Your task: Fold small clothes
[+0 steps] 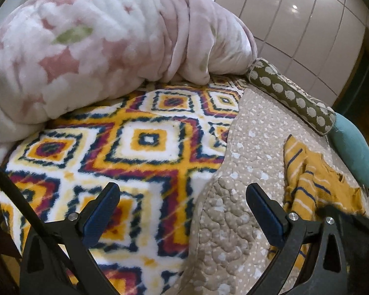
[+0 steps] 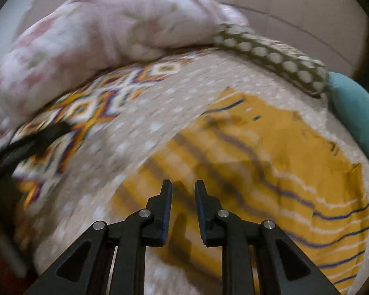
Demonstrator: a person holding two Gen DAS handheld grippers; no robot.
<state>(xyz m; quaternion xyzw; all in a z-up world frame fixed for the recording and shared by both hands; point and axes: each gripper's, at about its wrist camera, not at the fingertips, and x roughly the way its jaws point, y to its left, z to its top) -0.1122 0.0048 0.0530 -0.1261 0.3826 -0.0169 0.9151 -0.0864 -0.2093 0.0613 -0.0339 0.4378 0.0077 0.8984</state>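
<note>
The bed [image 1: 253, 132], under a beige quilted cover, fills both views; ahead and left of the left gripper [image 1: 183, 196] a diamond-patterned blanket [image 1: 125, 142] lies flat, and beyond it a bulky pink floral comforter [image 1: 91, 44] is heaped. A dotted olive bolster [image 1: 292, 95] and a teal cushion [image 1: 354, 147] line the far right edge of the bed. The yellow striped garment [image 2: 278, 152] lies rumpled just ahead and right of the right gripper [image 2: 183, 189], its long axis running from near the gripper up toward the bolster, stripes crossing it; bare quilt stretches left of it. The left gripper stands wide apart and empty over the quilt's edge. The right gripper shows a narrow gap with nothing between its fingers.
</note>
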